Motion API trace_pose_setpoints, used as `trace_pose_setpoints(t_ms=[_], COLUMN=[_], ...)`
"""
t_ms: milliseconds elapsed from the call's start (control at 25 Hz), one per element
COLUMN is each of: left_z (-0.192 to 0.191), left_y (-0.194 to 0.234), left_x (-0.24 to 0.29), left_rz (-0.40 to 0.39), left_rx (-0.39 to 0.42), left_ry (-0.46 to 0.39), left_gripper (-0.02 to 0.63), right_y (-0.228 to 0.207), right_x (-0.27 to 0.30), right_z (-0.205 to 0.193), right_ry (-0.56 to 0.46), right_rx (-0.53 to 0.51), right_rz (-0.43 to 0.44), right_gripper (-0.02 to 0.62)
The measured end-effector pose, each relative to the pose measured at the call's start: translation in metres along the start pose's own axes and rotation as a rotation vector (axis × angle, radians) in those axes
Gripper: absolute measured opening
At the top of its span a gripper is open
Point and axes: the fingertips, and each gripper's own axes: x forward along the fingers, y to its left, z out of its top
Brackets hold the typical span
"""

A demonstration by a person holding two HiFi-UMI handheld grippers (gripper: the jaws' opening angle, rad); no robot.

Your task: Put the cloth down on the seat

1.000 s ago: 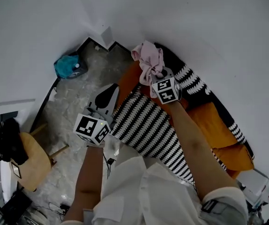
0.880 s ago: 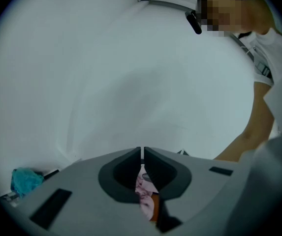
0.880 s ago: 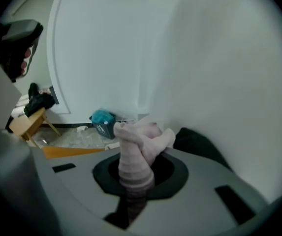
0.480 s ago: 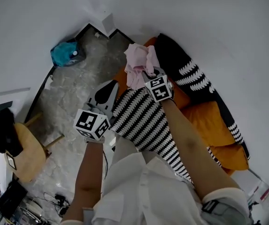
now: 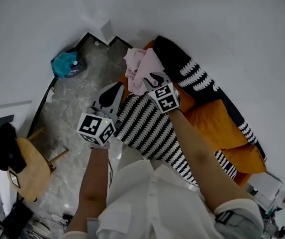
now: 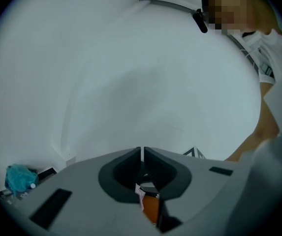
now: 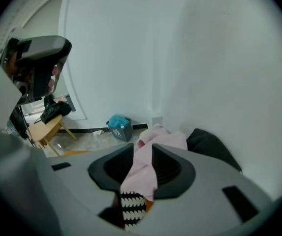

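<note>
Both jaws of my right gripper (image 7: 141,157) were opening around the crumpled pale-pink cloth (image 5: 138,66) over the orange sofa seat (image 5: 213,124); I judged spreading fully before lifting away wisest. My left gripper (image 6: 142,154) had its jaws pressed together, empty.

Cloth (image 5: 138,66) is showing pale pink. Seat (image 5: 217,126) is showing orange, with a throw (image 5: 149,128) running black-and-white zigzag stripes across it. Back cushion (image 5: 194,76) is showing black with white tooth marks. Bin bag (image 5: 64,64) is showing teal, floor (image 5: 72,111) grey marbling, stool (image 5: 33,171) tan wood.
</note>
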Motion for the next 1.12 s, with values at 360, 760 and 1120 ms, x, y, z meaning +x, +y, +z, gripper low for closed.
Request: trace_pose_setpoints(t_ms=[360, 760, 1120], left_z=[0.022, 0.045, 0.07], left_y=[-0.031, -0.081, -0.134], left_x=[-0.021, -0.048, -0.084], left_rz=[-0.023, -0.051, -0.054], left_rx=[0.031, 0.078, 0.131], left_ry=[-0.023, -0.048, -0.104], left_gripper=[0.032, 0.032, 0.032], right_y=[0.019, -0.009, -0.026], right_x=[-0.08, -0.191, -0.316], right_z=[0.026, 0.001, -0.015], right_ry=[-0.144, -0.273, -0.434], right_rx=[0.042, 0.213, 0.268], right_rz=[-0.025, -0.12, -0.195], right_gripper=[0.129, 0.129, 0.122])
